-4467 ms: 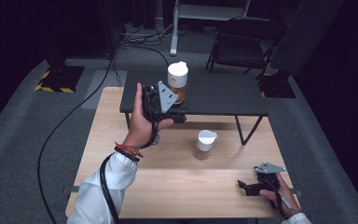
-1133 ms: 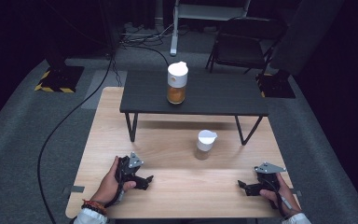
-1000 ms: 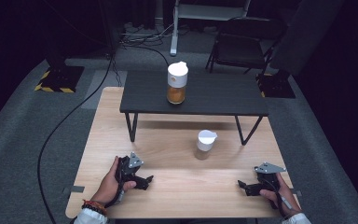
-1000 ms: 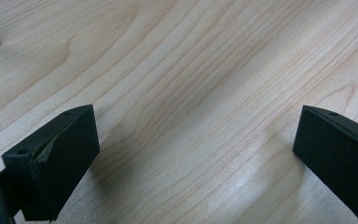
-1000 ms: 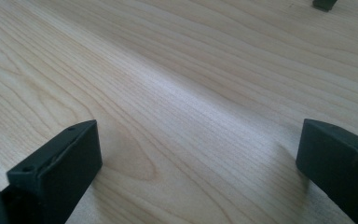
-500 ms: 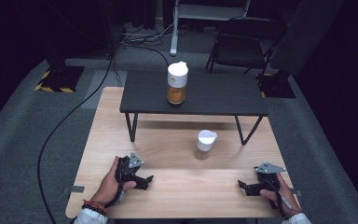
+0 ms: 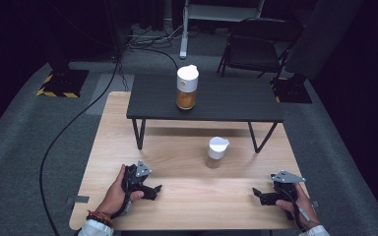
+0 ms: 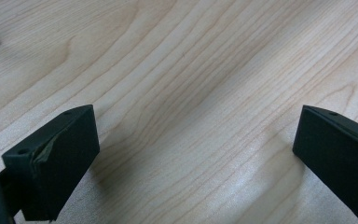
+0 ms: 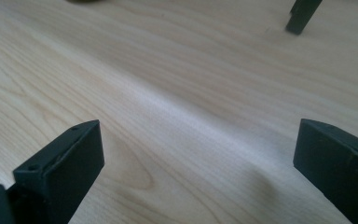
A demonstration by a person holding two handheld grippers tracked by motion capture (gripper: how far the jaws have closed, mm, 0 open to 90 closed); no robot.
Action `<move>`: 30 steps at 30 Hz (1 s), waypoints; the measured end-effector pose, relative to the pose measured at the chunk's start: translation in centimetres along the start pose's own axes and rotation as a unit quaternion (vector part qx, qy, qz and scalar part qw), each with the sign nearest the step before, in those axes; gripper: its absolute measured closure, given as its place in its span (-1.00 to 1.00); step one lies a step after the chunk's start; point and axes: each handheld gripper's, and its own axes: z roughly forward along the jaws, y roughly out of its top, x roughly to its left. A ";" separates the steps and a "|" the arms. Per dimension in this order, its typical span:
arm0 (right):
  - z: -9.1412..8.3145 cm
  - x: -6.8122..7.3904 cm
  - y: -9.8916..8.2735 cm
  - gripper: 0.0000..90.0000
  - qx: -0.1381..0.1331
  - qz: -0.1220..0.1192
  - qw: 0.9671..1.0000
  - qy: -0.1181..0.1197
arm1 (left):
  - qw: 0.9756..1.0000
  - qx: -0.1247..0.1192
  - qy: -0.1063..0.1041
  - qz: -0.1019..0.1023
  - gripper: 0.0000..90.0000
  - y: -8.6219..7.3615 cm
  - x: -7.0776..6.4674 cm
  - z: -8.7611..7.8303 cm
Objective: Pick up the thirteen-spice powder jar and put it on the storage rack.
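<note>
a: while both tools sit low in the frame on the wooden table [image 7: 187, 201], what could go wrong from here?

b: the left gripper [image 7: 150, 189], lower left, has its jaws wide apart over bare wood, and the right gripper [image 7: 261, 195], lower right, is likewise spread and empty. a reach forward passes the small white-capped jar [image 7: 216, 152] standing mid-frame, well apart from both. i judge a careless sleeve could tip it.

a: and farther up?

b: the tall amber bottle [image 7: 187, 87] stands upright on the black side table [image 7: 236, 101], upper centre. it looks top-heavy, so a sideways knock could topple it.

a: what differs from 4.5 s ago?

b: then the left gripper was up at that bottle; now it is back near the front edge, empty. the right one sits where it was.
</note>
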 end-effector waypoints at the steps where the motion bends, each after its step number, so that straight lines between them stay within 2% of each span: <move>1: -0.3 0.0 0.0 -0.97 -0.006 -0.001 1.000 0.001 | 1.000 0.000 0.000 0.000 -1.00 0.0 0.0 0.0; 11: -2.4 0.9 -0.2 -0.97 -0.055 -0.010 0.998 -0.019 | 1.000 0.000 0.000 0.000 -1.00 0.0 0.0 0.0; 16: -3.0 1.2 -0.1 -0.98 -0.070 -0.014 0.997 -0.018 | 1.000 0.000 0.000 0.000 -1.00 0.0 0.0 0.0; 23: -3.1 1.4 0.0 -0.98 -0.078 -0.016 0.997 -0.013 | 1.000 0.000 0.000 0.000 -1.00 0.0 0.0 0.0; 30: -2.5 1.5 0.3 -0.98 -0.075 -0.020 0.997 -0.007 | 1.000 0.000 0.000 0.000 -1.00 0.0 0.0 0.0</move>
